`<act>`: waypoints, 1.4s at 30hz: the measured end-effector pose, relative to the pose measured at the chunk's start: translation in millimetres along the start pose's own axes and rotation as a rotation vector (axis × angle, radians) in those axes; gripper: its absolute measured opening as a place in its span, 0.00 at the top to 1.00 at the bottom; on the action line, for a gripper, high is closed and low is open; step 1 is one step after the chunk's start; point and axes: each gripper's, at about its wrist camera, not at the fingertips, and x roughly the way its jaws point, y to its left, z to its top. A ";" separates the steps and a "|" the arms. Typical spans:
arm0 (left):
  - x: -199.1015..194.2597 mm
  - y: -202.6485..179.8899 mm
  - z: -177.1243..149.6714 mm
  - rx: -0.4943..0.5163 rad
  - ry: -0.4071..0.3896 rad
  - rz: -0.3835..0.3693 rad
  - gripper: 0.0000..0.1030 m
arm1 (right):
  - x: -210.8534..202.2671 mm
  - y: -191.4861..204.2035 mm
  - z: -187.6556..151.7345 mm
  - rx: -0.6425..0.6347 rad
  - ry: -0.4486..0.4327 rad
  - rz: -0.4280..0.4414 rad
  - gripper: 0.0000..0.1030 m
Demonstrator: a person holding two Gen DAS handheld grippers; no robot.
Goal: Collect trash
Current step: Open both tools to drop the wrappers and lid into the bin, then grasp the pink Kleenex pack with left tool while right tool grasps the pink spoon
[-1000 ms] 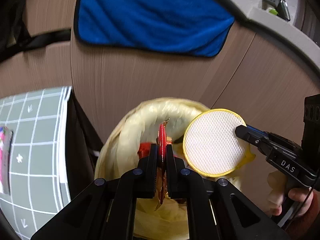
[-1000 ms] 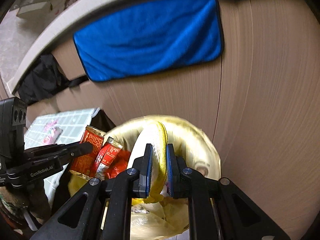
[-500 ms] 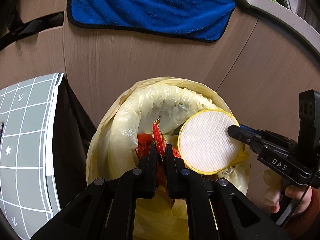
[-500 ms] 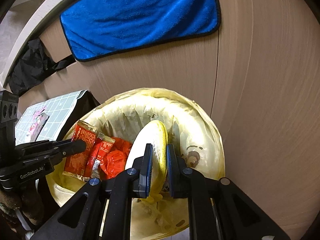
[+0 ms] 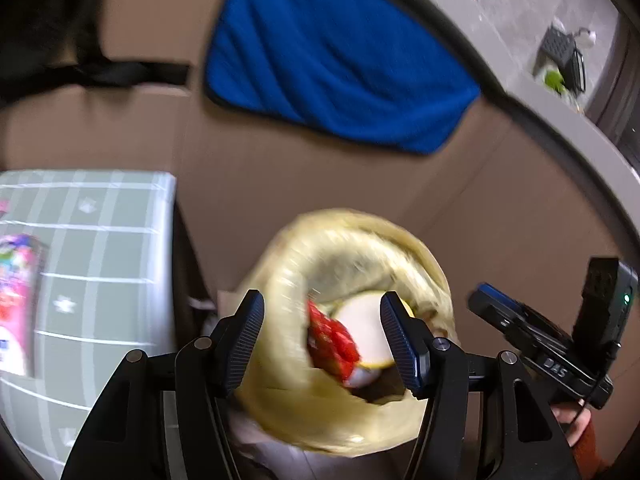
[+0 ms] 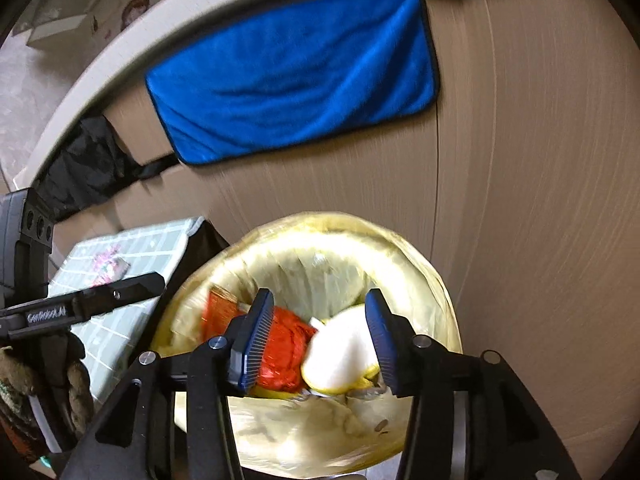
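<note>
A bin lined with a yellow bag (image 5: 352, 248) (image 6: 424, 264) stands against a wooden panel. My left gripper (image 5: 322, 340) hovers over it, jaws opening, nothing pressed between the pads; the red wrapper (image 5: 334, 340) lies loose in the bin below them. My right gripper (image 6: 318, 338) is also above the bin with jaws opening, and the round white pad with a yellow rim (image 6: 340, 356) (image 5: 362, 320) rests inside the bin beside the red wrappers (image 6: 282, 350). Each gripper shows at the side of the other's view: the right gripper (image 5: 480, 298), the left gripper (image 6: 152, 280).
A blue cloth (image 5: 332, 64) (image 6: 288, 72) hangs on the wooden panel behind the bin. A green gridded mat (image 5: 92, 264) with a pink packet (image 5: 16, 304) lies to the left. A person's hand (image 5: 576, 424) holds the right gripper. A grey counter edge (image 6: 120, 44) runs above.
Both grippers have opened. The red wrapper left the left pads and the round pad left the right pads; both now lie in the bin. The left gripper pulled back and up.
</note>
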 end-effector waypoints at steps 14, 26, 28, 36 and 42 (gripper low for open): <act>-81.4 128.1 -5.5 -0.074 -0.121 0.365 0.25 | 2.8 91.1 12.0 0.023 -0.083 0.192 0.53; -51.0 177.8 -12.1 -0.134 -0.042 0.471 0.20 | 22.2 142.6 2.4 -0.047 -0.013 0.216 0.53; -46.9 179.4 -11.2 -0.139 -0.041 0.492 0.23 | 20.6 144.3 1.0 -0.056 -0.013 0.208 0.53; -60.2 187.9 -17.1 -0.154 -0.027 0.460 0.59 | 19.9 154.2 6.4 -0.057 0.007 0.250 0.52; -133.3 214.3 -48.1 -0.250 -0.086 0.389 0.60 | 44.6 201.3 15.3 -0.117 0.082 0.324 0.50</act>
